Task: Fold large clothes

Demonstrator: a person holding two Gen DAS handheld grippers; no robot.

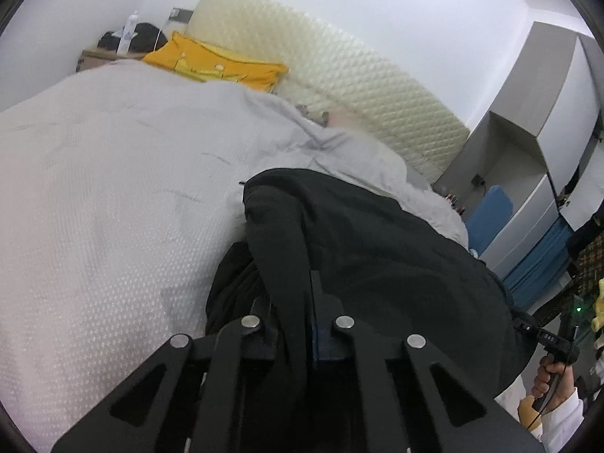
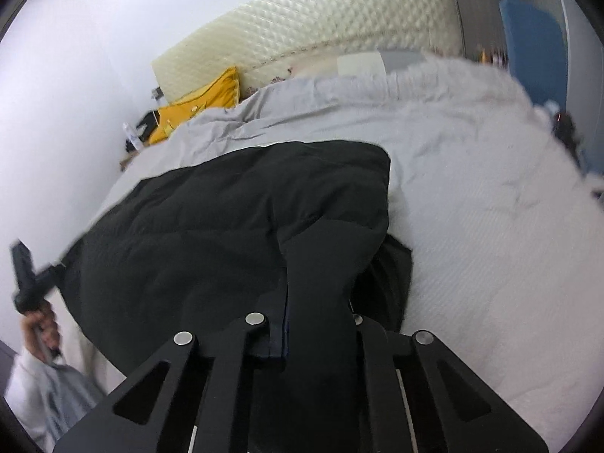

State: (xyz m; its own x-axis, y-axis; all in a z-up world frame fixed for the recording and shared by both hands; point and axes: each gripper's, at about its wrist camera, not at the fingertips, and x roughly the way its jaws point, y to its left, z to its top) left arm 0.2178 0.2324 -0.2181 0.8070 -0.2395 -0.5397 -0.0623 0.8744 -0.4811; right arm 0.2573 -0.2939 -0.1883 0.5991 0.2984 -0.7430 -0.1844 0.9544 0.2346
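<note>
A large black padded garment (image 1: 377,249) lies on a bed covered by a light grey quilt (image 1: 113,173). My left gripper (image 1: 298,294) is shut on a fold of the black garment at its left edge, and the cloth drapes over the fingers. In the right wrist view the same garment (image 2: 211,226) spreads to the left. My right gripper (image 2: 313,294) is shut on a fold at the garment's right edge, with cloth covering the fingertips. The quilt (image 2: 472,196) shows to the right. The other gripper's handle and the hand holding it show in each view, low at the side.
A yellow pillow (image 1: 215,62) and a cream quilted headboard (image 1: 358,75) are at the bed's far end. A nightstand with a bottle (image 1: 126,36) stands far left. Grey cabinets (image 1: 547,120) and a blue object (image 1: 490,215) are to the right.
</note>
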